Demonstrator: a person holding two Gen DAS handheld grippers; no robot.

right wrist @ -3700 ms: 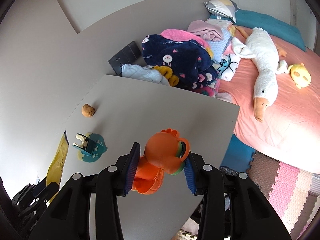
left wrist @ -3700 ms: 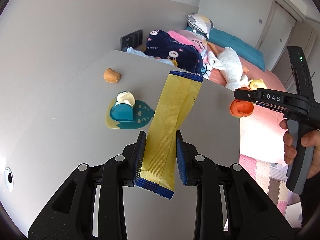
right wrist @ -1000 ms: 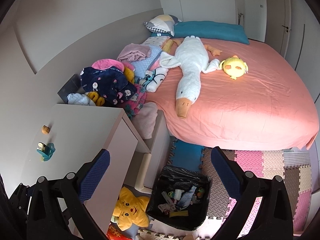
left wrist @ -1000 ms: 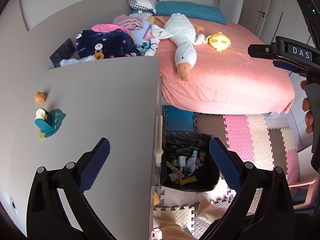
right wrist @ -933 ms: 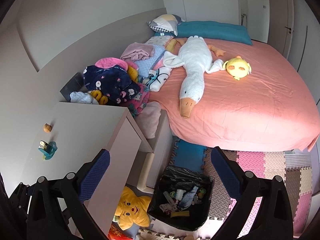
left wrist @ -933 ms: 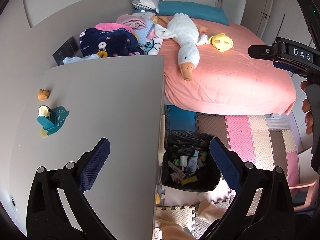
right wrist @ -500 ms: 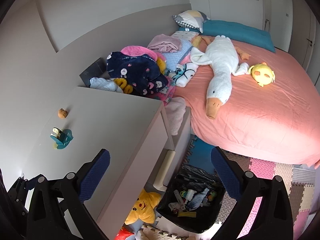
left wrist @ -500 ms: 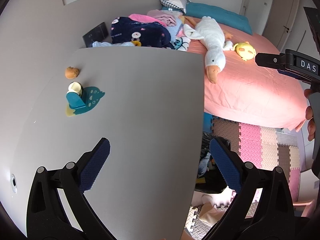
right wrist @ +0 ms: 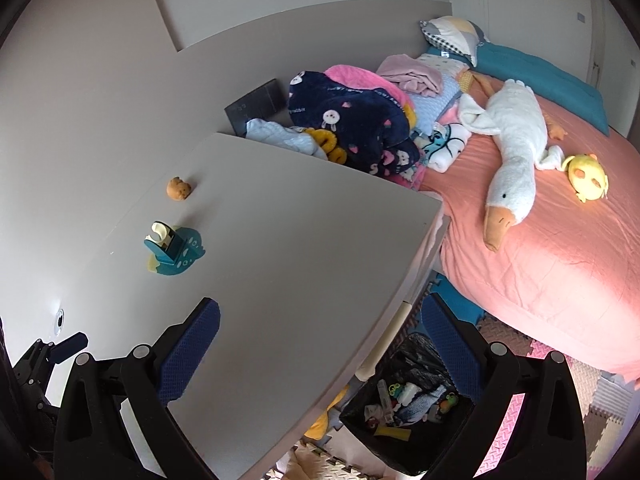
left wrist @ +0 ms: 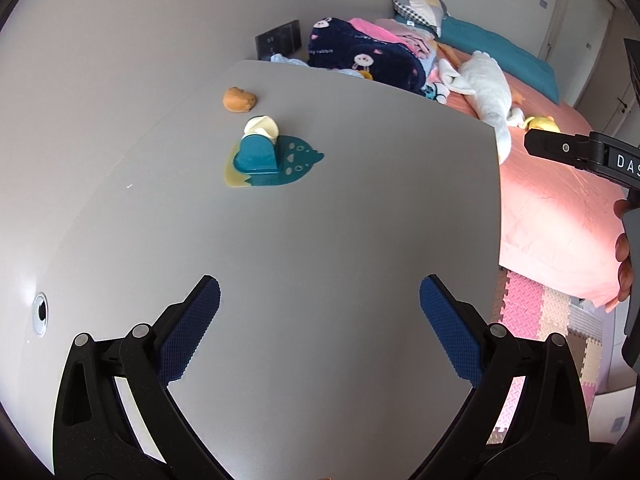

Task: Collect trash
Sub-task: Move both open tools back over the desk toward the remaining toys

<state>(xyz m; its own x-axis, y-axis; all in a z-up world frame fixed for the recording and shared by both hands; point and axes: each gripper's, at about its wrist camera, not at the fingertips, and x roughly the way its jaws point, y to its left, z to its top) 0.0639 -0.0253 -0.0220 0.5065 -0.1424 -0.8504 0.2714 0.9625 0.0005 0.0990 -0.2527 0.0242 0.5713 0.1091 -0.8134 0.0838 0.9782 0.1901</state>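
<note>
My left gripper point(left wrist: 320, 320) is open and empty above the grey desk point(left wrist: 340, 240). My right gripper point(right wrist: 320, 344) is open and empty over the desk's point(right wrist: 300, 248) right edge. A black-lined trash bin point(right wrist: 404, 404) with several pieces of trash in it stands on the floor beside the desk, below the right gripper. On the desk's far left lie a small orange-brown lump point(left wrist: 239, 99), also in the right wrist view point(right wrist: 178, 188), and a teal holder with a cream piece point(left wrist: 272, 156), also in the right wrist view point(right wrist: 173, 249).
A bed with a pink sheet point(right wrist: 560, 248) holds a white goose plush point(right wrist: 512, 152), a yellow plush point(right wrist: 588, 176) and a pile of blankets point(right wrist: 352, 116). Foam mats point(right wrist: 592, 392) cover the floor. The right gripper's handle point(left wrist: 600, 160) shows at the left wrist view's right edge.
3.7 s ago the left gripper held a yellow wrapper and the right an orange toy; both are now open and empty. Both grippers have since swung back from above the bin to over the desk.
</note>
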